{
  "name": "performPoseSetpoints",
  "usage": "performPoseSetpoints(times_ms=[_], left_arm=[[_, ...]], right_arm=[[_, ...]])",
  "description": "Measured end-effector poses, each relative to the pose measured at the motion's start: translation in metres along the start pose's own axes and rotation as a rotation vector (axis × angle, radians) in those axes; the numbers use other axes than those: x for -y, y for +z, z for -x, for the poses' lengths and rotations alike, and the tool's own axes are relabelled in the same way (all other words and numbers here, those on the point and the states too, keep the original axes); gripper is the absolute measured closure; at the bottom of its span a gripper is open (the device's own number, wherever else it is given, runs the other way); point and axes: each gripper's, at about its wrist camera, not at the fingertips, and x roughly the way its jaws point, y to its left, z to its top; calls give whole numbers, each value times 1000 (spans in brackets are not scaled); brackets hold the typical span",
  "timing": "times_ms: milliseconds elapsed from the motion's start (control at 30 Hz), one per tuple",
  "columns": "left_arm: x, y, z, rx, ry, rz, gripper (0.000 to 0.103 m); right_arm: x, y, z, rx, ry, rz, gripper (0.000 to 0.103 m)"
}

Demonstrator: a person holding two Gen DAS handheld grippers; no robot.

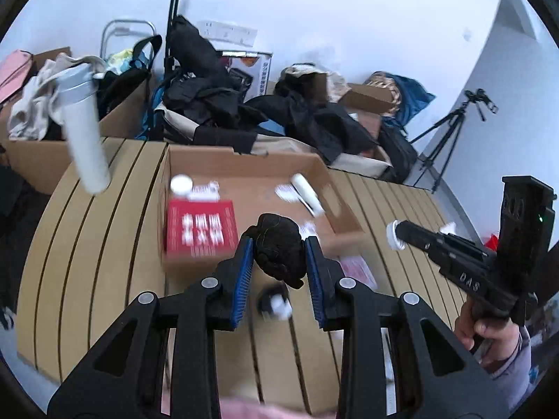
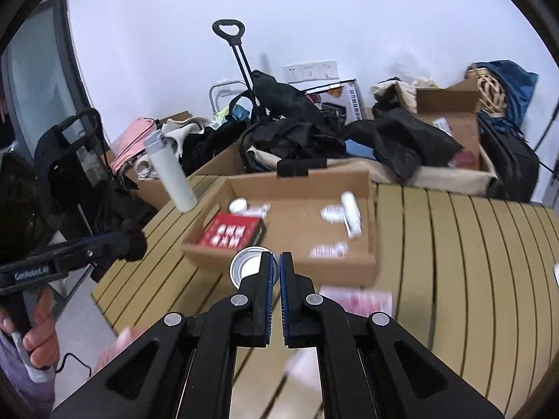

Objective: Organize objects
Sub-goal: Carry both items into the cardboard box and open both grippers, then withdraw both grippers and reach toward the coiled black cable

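My left gripper is shut on a black bundled cloth and holds it above the slatted table, just in front of the open cardboard box. In the right wrist view it shows at the left. My right gripper is shut on the rim of a small white cap-like cup, near the box's front wall. In the left wrist view that gripper holds the white cap. The box holds a red box, a white tube and small white items.
A white bottle stands at the table's far left. A pink-red packet and small blurred items lie on the slatted table. Behind it are boxes of clothes, black bags, a trolley and a tripod.
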Motion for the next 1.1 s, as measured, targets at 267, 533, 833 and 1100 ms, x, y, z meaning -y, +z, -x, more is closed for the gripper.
performPoseSetpoints(times_ms=[267, 533, 833, 1100], left_arm=[[-73, 76, -173, -202, 164, 77, 77], [-96, 65, -234, -314, 258, 24, 74], [-85, 76, -186, -274, 258, 11, 42], [-54, 87, -94, -163, 326, -34, 18]], right_arm=[[33, 84, -176, -234, -49, -30, 99], [77, 82, -277, -400, -174, -58, 99], [80, 93, -248, -375, -215, -69, 97], [73, 115, -197, -335, -179, -87, 7]])
